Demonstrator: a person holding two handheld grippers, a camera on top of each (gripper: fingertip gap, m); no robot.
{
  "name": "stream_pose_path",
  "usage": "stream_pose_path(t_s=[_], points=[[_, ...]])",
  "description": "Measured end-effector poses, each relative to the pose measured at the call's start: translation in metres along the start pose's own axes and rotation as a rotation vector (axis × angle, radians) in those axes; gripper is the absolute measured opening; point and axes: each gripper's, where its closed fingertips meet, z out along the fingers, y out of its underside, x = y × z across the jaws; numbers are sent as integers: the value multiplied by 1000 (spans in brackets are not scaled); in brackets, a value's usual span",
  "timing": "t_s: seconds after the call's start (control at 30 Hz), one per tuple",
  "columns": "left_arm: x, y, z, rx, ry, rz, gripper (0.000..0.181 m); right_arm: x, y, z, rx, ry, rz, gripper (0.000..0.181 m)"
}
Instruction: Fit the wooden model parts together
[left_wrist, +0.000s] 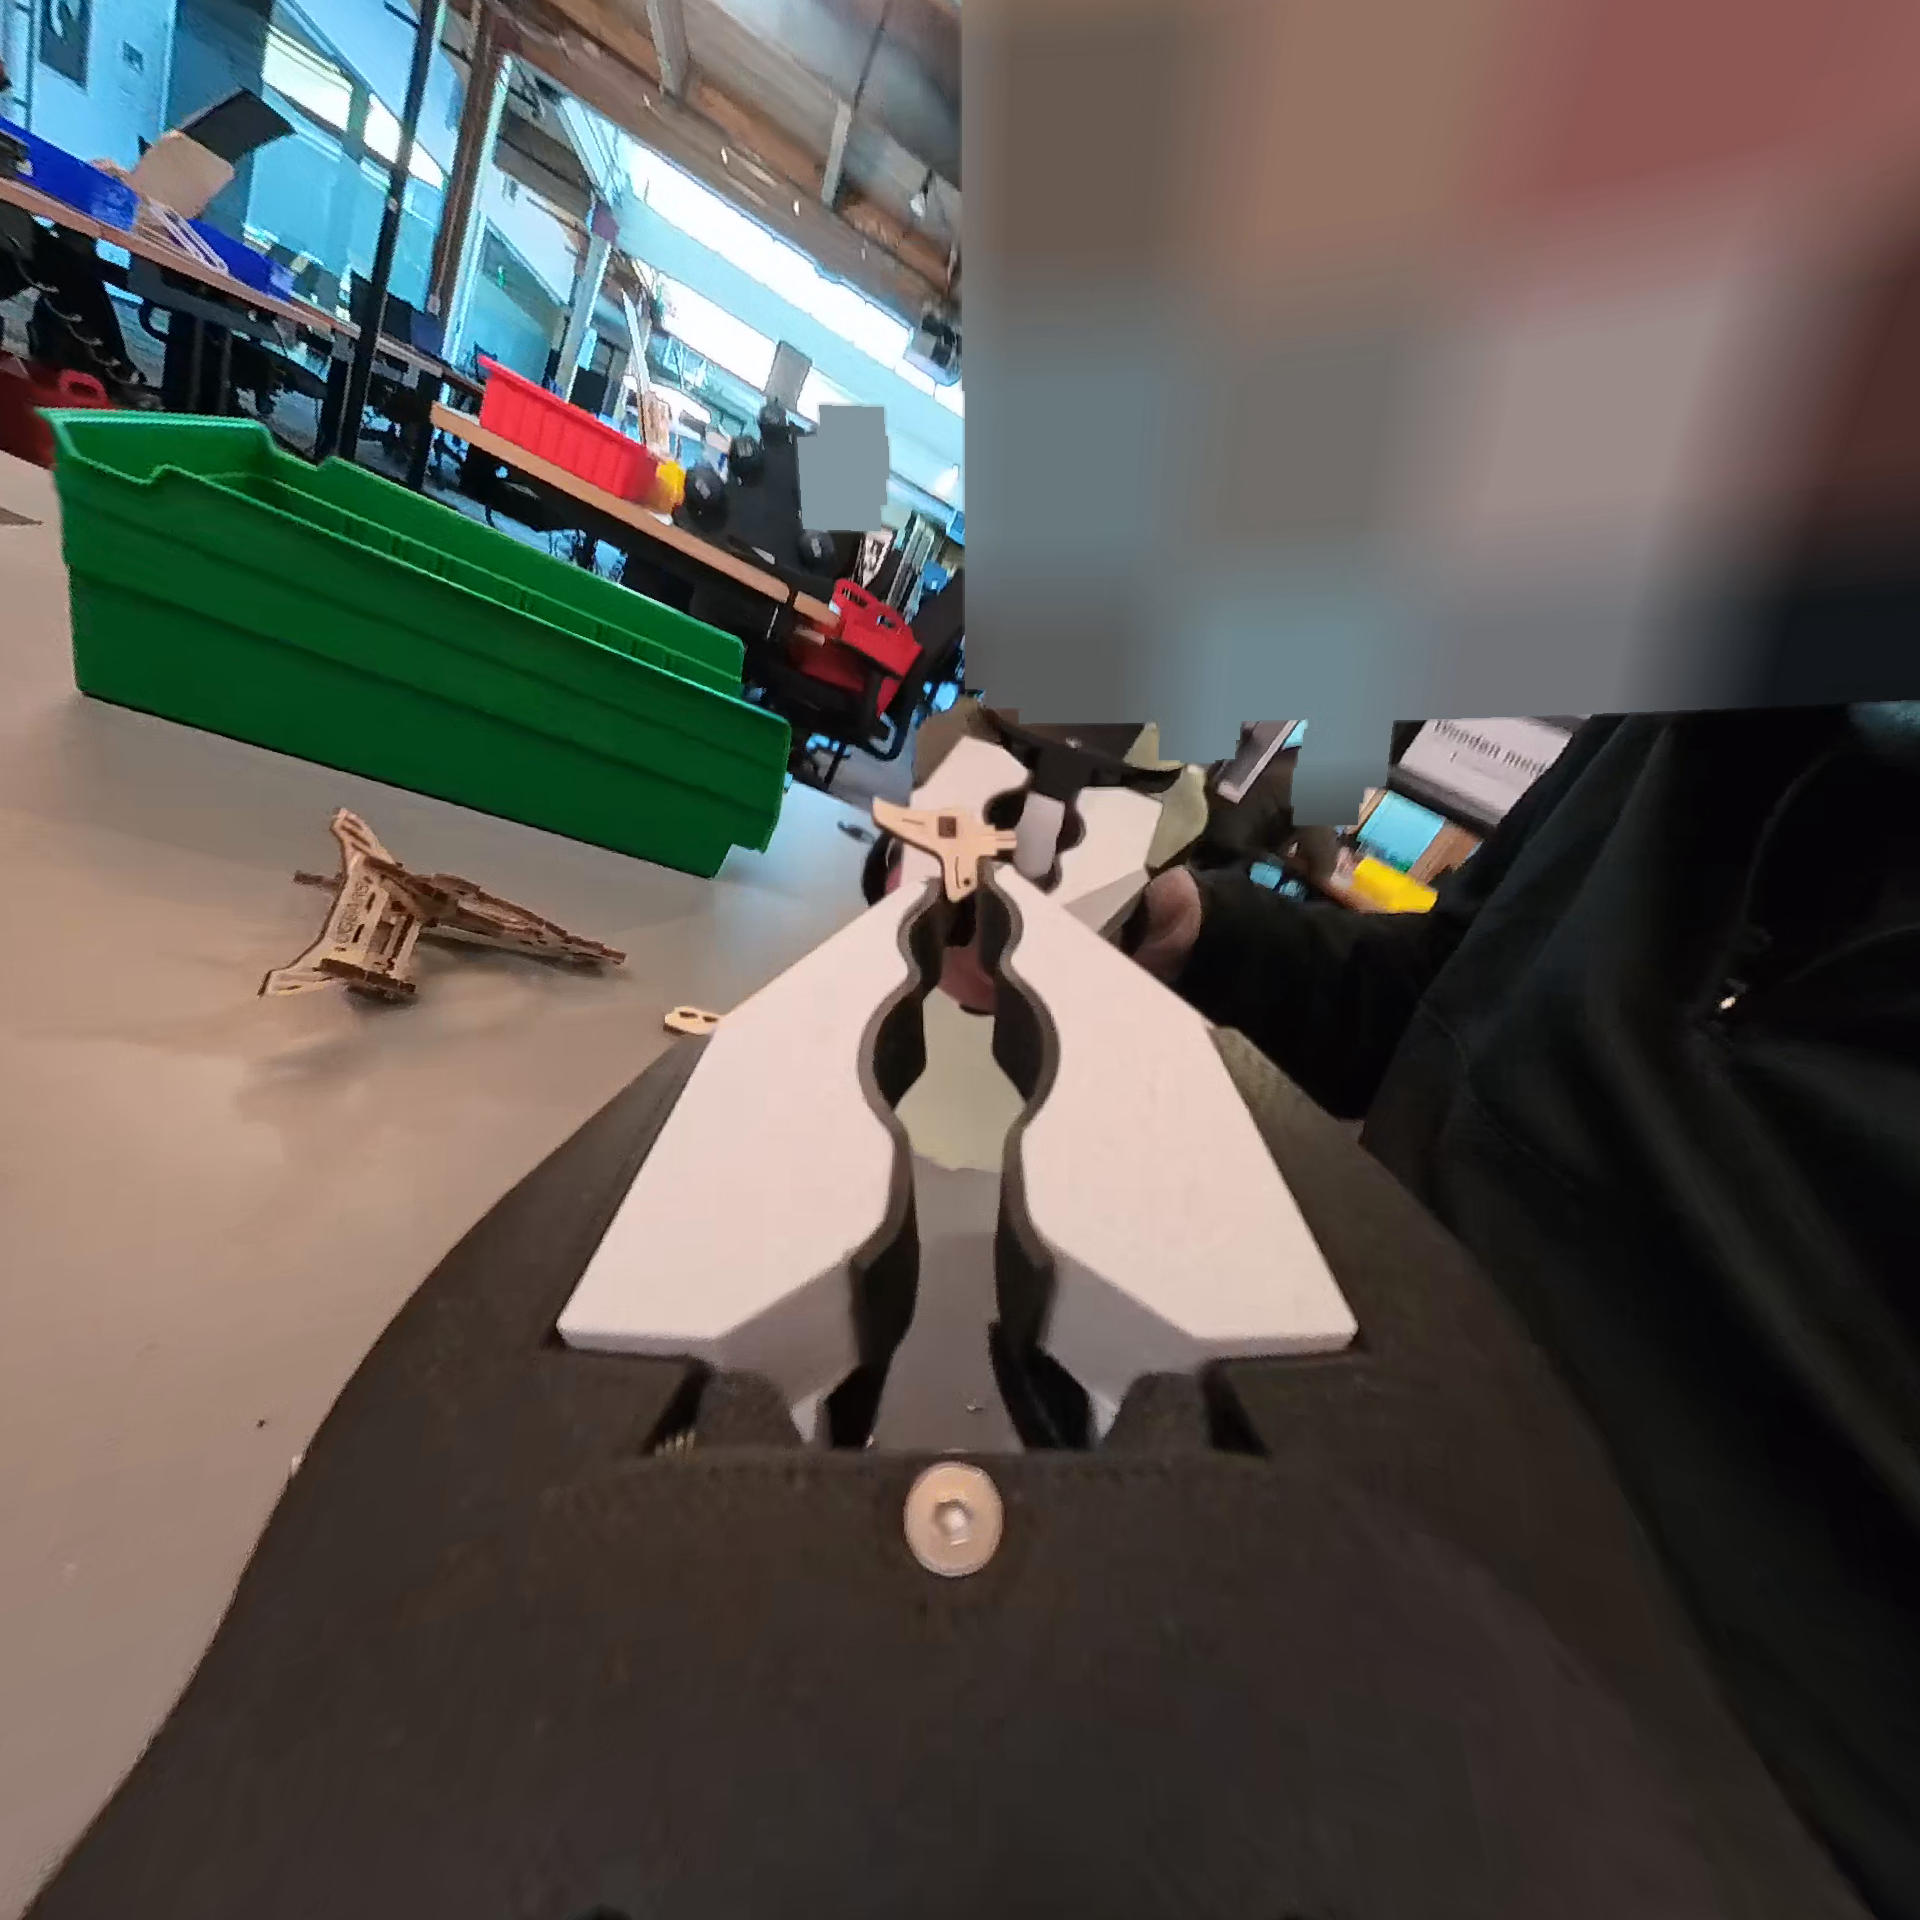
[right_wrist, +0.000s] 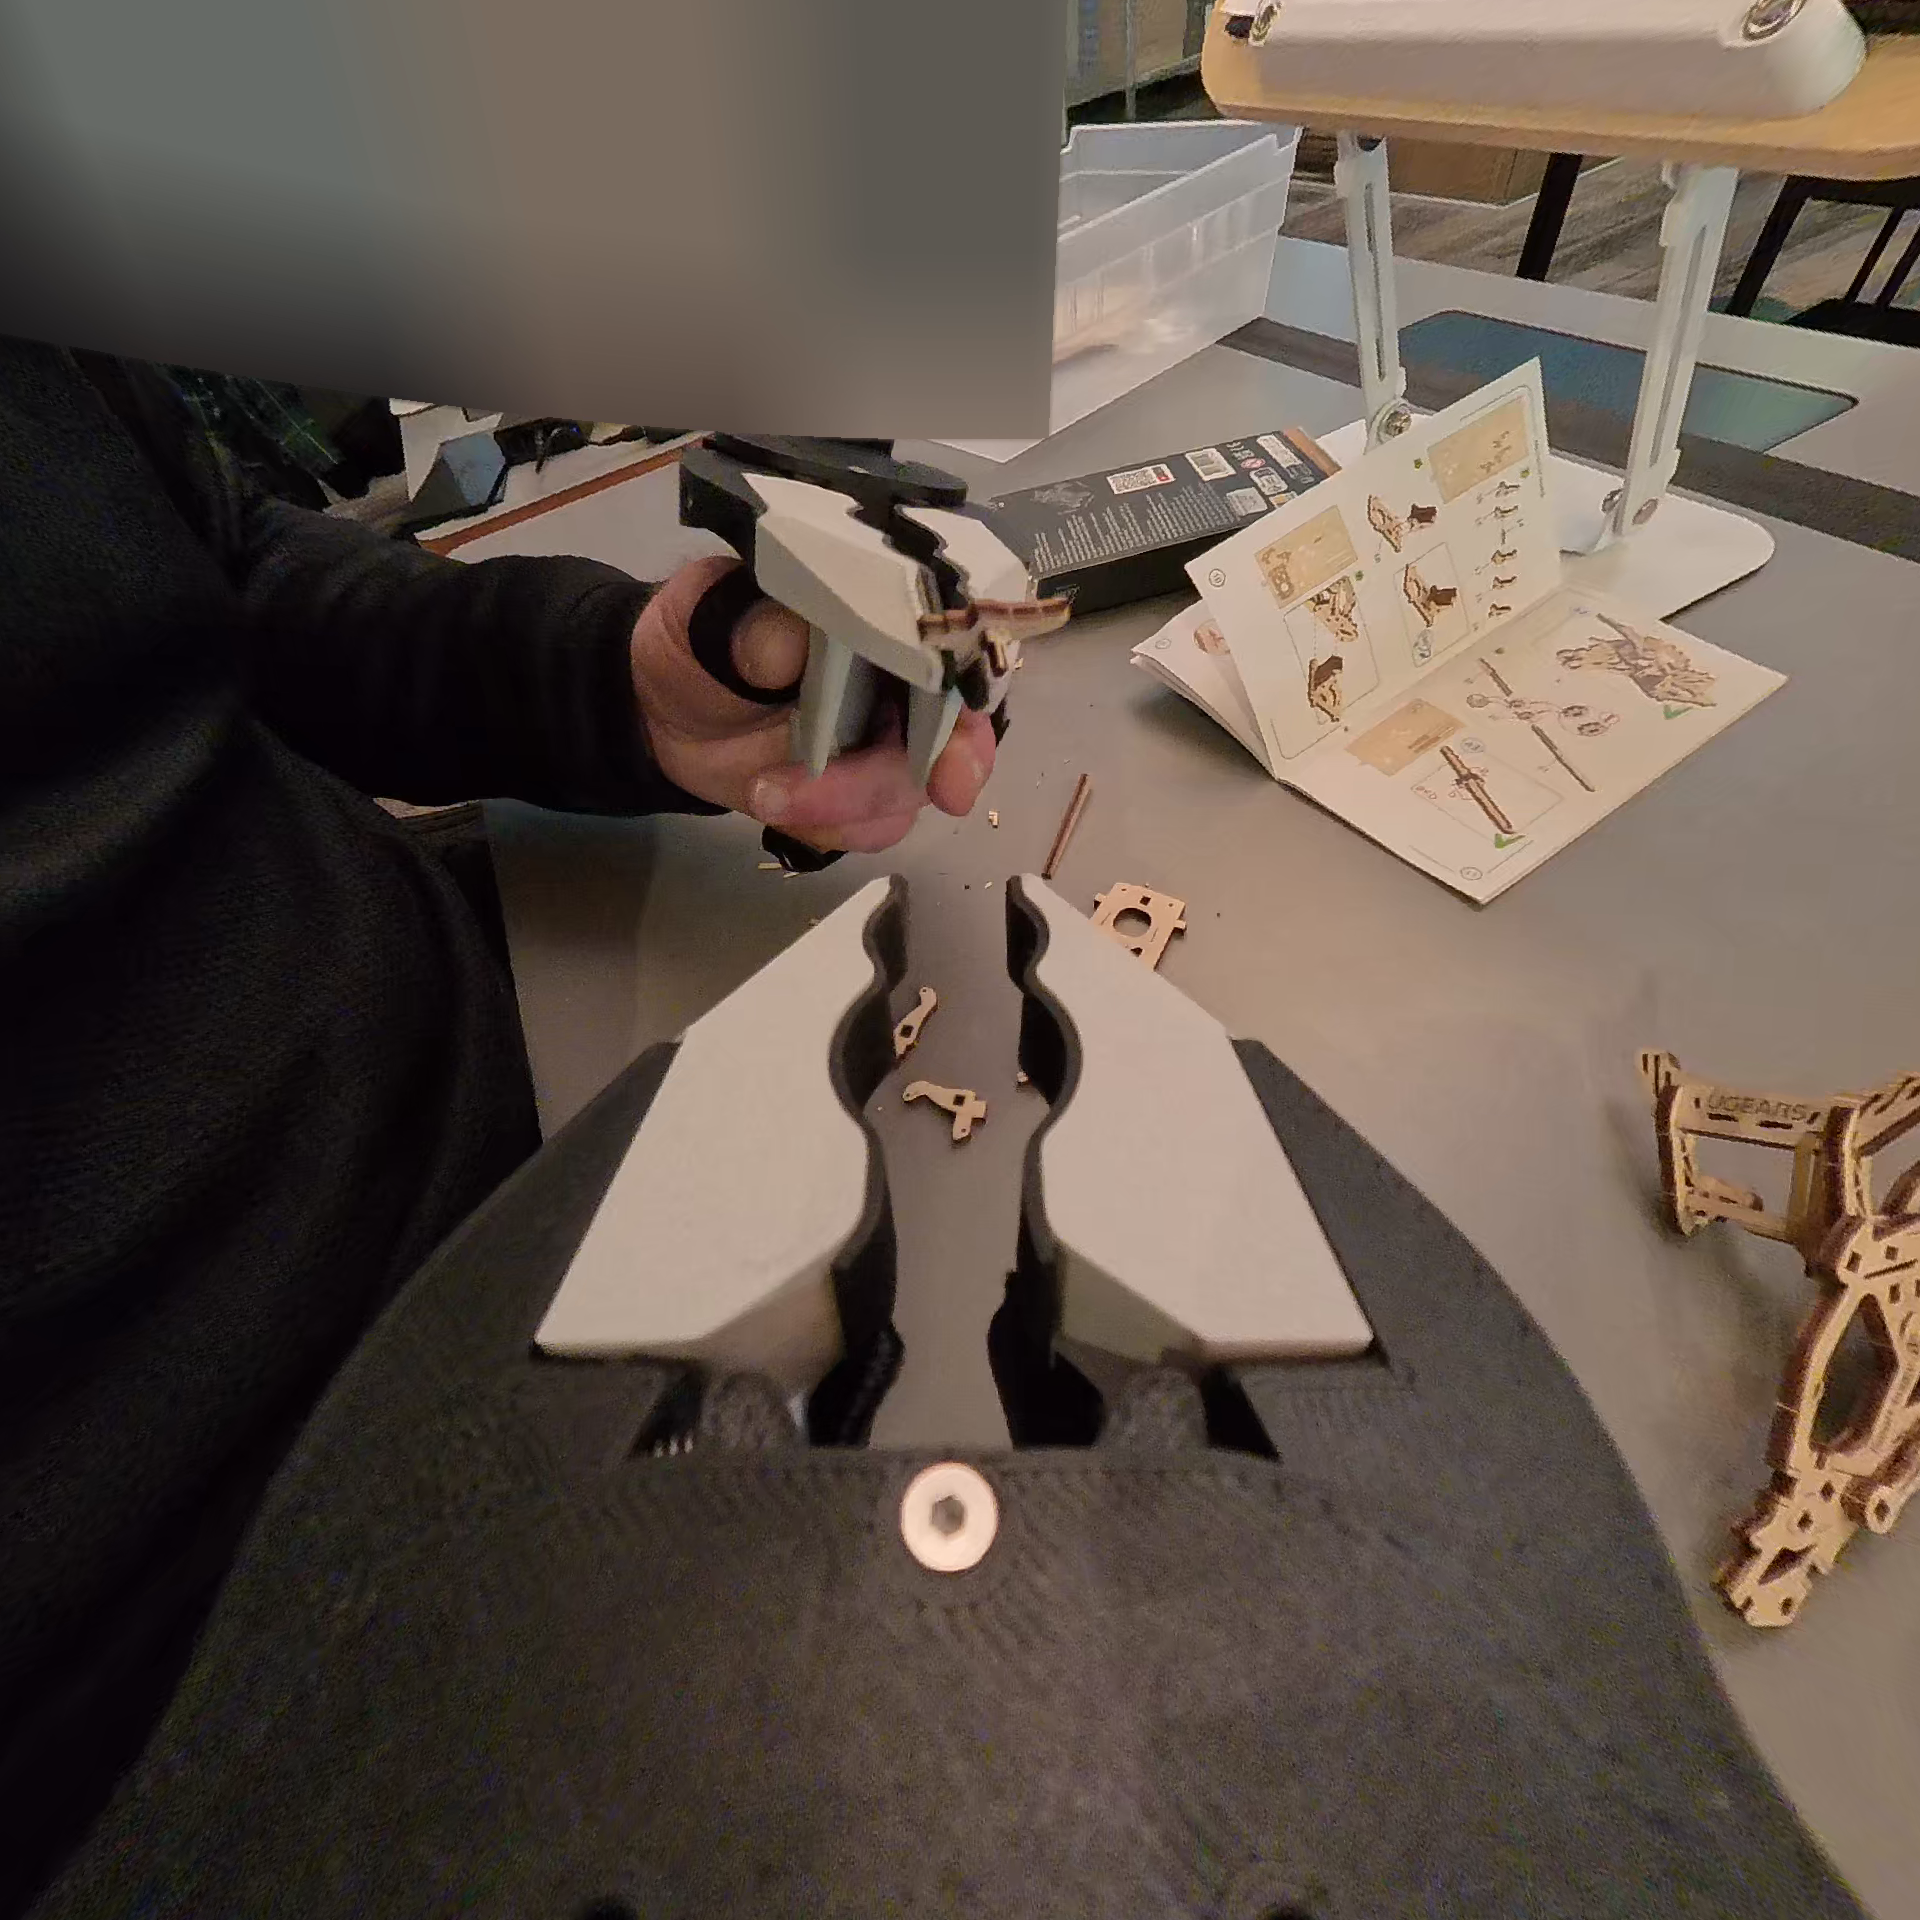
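Note:
My left gripper (left_wrist: 958, 883) is shut on a small flat wooden part (left_wrist: 948, 836) and holds it in the air above the grey table. The same gripper (right_wrist: 971, 649) and its part (right_wrist: 1003, 621) show in the right wrist view, in a person's hand. My right gripper (right_wrist: 954, 896) is open and empty, low over the table. Two small wooden parts (right_wrist: 914, 1023) (right_wrist: 945, 1103) lie between its fingers. A square wooden part (right_wrist: 1138, 922) and a thin stick (right_wrist: 1067, 826) lie just beyond. The half-built wooden model (right_wrist: 1818, 1299) stands at the right, and it also shows in the left wrist view (left_wrist: 416, 925).
Stacked green bins (left_wrist: 416, 634) stand on the table behind the model. An open instruction booklet (right_wrist: 1455, 686), a black box (right_wrist: 1164, 509), a white stand (right_wrist: 1662, 468) and a clear bin (right_wrist: 1164, 239) lie at the far right. A dark sleeve (right_wrist: 260, 779) fills the left. Both grippers' tips are close together, under 4 cm apart. The thin stick (right_wrist: 1067, 826) lies around 15 centimetres away from my right fingertips.

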Motion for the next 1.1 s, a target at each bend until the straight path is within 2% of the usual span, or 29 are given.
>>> stream_pose_path(t_s=[0.27, 0.33, 0.4, 0.53, 0.63, 0.8, 1.1], points=[[-4, -13, -9, 129, 66, -143, 3, 0, -2, 1, 7, -1, 11, 16], [-11, -14, -12, 136, 29, -142, 3, 0, -3, 1, 14, -4, 17, 16], [-25, -5, -12, 47, -94, -58, 3, 0, -3, 1, 17, -4, 21, 16], [-53, 24, -17, -355, -389, 343, 3, 4, 2, 1, -2, 16, 19, 16], [-62, 31, -22, -548, -488, 564, 4, 6, 5, 2, -18, 31, 17, 16], [-64, 33, -23, -668, -525, 706, 4, 8, 8, 2, -32, 42, 16, 17], [-66, 40, -26, -720, -527, 721, 4, 10, 11, 2, -37, 45, 22, 17]])
